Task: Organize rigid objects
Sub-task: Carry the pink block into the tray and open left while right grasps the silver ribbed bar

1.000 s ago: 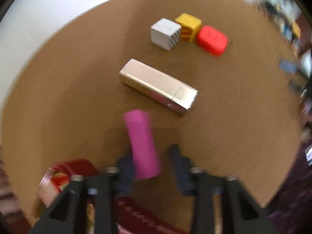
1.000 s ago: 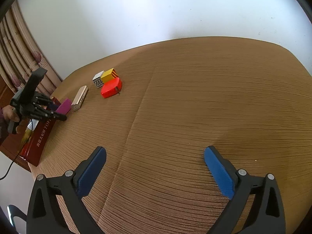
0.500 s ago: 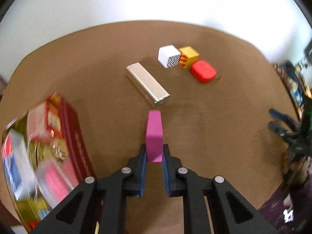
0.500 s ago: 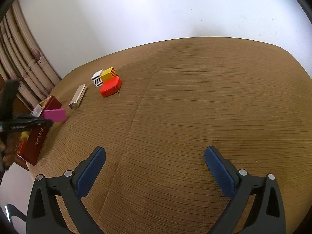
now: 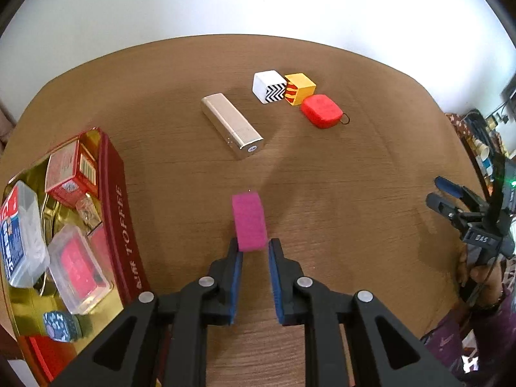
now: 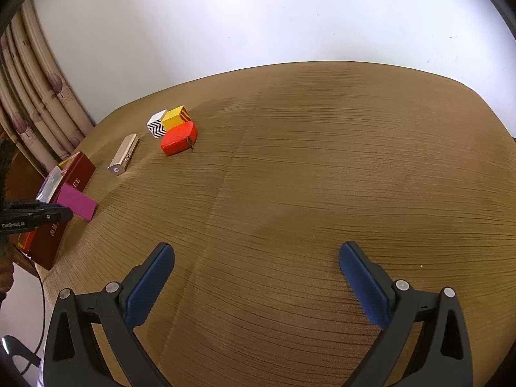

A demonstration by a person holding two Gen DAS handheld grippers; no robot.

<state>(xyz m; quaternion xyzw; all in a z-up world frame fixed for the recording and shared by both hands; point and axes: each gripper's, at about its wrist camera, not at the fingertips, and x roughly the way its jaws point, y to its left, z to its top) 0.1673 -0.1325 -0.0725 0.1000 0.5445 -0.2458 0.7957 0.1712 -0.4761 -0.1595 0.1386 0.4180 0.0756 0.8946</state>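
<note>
The left gripper (image 5: 254, 251) is pinching only the near end of the magenta rectangular block (image 5: 249, 222), its jaws opening slightly, just right of the open red toffee tin (image 5: 113, 174). The block could slip free short of that tin. The right gripper (image 6: 256, 277) is hovering spread and empty.

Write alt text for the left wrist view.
The left gripper holds a pink block above a brown table, its jaws opening slightly. A red tin of small boxes sits to the left; a silver case, two patterned cubes and a red tape measure lie beyond.
</note>
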